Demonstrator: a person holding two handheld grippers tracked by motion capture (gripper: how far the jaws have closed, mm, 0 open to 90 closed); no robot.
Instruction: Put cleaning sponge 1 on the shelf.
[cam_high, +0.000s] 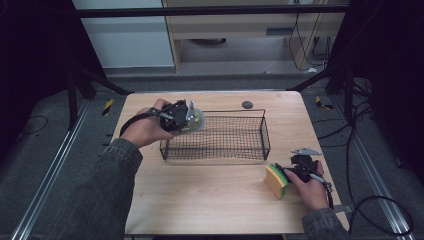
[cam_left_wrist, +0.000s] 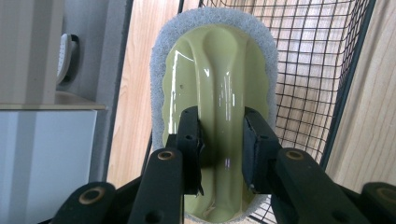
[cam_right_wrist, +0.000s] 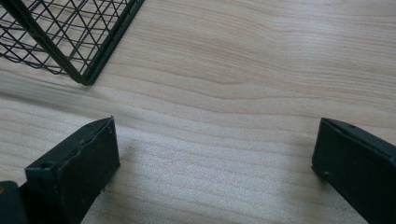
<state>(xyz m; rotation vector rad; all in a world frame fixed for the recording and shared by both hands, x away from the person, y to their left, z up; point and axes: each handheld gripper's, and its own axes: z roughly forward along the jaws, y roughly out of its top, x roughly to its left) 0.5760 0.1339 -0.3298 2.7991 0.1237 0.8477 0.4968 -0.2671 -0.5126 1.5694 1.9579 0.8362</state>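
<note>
My left tool (cam_left_wrist: 219, 149) clamped on the raised ridge of an olive-green scrubber (cam_left_wrist: 215, 93) with grey fleecy rim, held upright over the left end of the black wire basket (cam_high: 250, 145)

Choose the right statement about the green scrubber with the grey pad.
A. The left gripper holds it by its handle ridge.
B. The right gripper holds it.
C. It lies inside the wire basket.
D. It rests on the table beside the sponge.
A: in the left gripper view, the left gripper has both jaws pressed on the raised handle ridge of the scrubber, held by the left end of the basket.

scrubber (cam_high: 196, 120) over basket (cam_high: 216, 148), sponge (cam_high: 275, 181) right
</note>
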